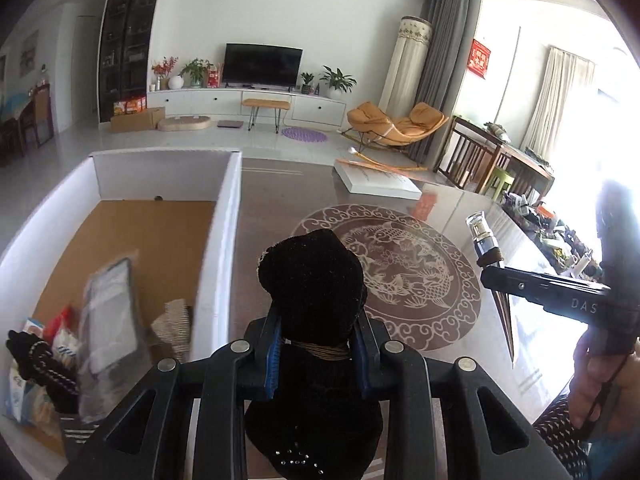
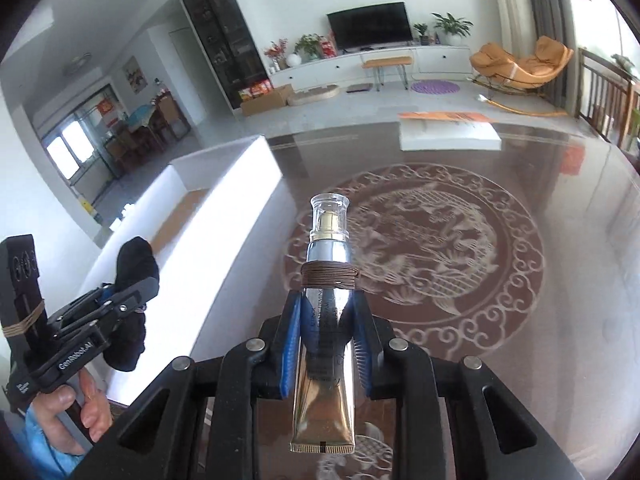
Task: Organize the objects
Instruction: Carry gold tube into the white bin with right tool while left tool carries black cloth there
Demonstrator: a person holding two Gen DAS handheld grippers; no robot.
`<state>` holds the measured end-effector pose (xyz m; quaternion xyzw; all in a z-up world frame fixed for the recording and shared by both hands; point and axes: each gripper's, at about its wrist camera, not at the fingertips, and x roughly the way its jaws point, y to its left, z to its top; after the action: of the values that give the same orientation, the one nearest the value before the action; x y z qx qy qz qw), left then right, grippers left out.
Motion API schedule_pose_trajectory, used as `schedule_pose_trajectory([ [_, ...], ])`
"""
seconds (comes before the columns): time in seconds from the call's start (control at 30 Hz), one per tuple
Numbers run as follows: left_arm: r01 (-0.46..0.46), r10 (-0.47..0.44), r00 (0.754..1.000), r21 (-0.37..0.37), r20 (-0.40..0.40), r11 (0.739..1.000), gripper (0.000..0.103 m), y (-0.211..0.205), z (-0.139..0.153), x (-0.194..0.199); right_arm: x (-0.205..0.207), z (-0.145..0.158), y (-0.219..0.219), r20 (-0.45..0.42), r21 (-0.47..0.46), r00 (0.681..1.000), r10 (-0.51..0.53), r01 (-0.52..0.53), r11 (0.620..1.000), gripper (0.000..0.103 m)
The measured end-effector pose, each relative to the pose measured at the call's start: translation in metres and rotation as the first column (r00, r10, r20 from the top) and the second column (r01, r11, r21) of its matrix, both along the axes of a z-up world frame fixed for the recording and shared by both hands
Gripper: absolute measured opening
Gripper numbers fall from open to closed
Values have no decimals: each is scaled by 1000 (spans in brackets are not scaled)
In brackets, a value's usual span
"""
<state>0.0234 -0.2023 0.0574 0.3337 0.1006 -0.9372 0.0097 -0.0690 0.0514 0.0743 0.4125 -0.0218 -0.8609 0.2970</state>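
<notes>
Left hand-held gripper [image 1: 316,350] clamped on black knit sock [image 1: 316,280], raised over bench [image 1: 460,360] beside white box [image 1: 234,216]. Limp ends dangle; may snag box wall. Right hand-held gripper [image 2: 327,344] pinches cream tube [image 2: 326,320] mid-body over bench centre; smooth, cap-heavy, may slide out when tilted.

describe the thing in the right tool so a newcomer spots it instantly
Start at the brown table with the round fish pattern. Above it, the right tool is shut on a metallic cream tube. Unlike the black sock in the left tool, it is shiny, with a clear cap and brown bands around its neck.
</notes>
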Motion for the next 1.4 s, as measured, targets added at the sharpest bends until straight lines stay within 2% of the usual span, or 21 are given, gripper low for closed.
schedule_pose_trajectory([
  [0.13,-158,161,986,-66,33,985,29,-71,8,23,16,32,-89,-17,-92,984,176,-177,980,25],
  [0.23,-272,284,954,-114,99,955,29,-124,-4,30,30,38,-161,-16,-98,952,305,-305,947,25],
  [0.33,-345,372,909,-159,189,925,32,-162,-26,33,40,22,-227,5,-58,918,396,-396,917,26],
  [0.43,-416,449,854,-174,261,893,39,-186,-49,35,41,-12,-276,100,-41,884,457,-455,890,26],
  [0.47,-429,458,844,-162,278,889,42,-190,-55,37,41,-23,-288,135,-33,873,469,-469,883,27],
  [0.5,-438,463,839,-149,287,886,51,-192,-61,37,39,-33,-296,162,-27,866,474,-476,879,27],
  [0.53,-448,470,835,-144,285,882,57,-193,-62,39,37,-40,-301,181,-21,862,474,-479,878,27],
  [0.6,-464,495,831,-174,256,869,77,-188,-60,43,32,-44,-302,194,-14,866,462,-468,884,30],
  [0.63,-468,506,830,-200,234,861,79,-184,-55,46,30,-42,-297,187,-16,868,459,-465,885,34],
  [0.7,-478,532,819,-259,215,839,87,-173,-44,47,30,-32,-285,148,3,885,442,-447,895,60],
  [0.8,-492,550,814,-282,188,824,90,-158,-19,51,30,-12,-265,69,52,909,412,-416,908,74],
  [0.83,-502,555,816,-276,162,820,93,-153,-10,55,31,-7,-259,51,66,913,405,-407,911,77],
  [0.87,-519,564,816,-265,131,813,103,-149,-2,59,31,-2,-254,35,81,917,398,-399,913,83],
  [0.9,-538,576,810,-249,111,805,103,-146,4,63,36,2,-249,19,97,920,391,-391,915,88],
  [0.97,-561,598,793,-241,120,792,103,-141,8,67,40,8,-243,-3,137,924,382,-378,915,89],
  [1.03,-540,588,796,-268,147,798,103,-135,7,63,41,11,-240,-2,167,922,386,-381,910,89],
  [1.1,-529,591,788,-298,176,794,103,-132,5,60,44,10,-240,4,193,918,396,-389,901,89],
  [1.27,-532,591,786,-291,182,796,103,-126,6,69,51,8,-241,4,260,916,400,-388,885,89],
  [1.4,-530,588,786,-283,192,800,103,-127,5,70,51,3,-246,18,260,919,395,-386,885,89],
])
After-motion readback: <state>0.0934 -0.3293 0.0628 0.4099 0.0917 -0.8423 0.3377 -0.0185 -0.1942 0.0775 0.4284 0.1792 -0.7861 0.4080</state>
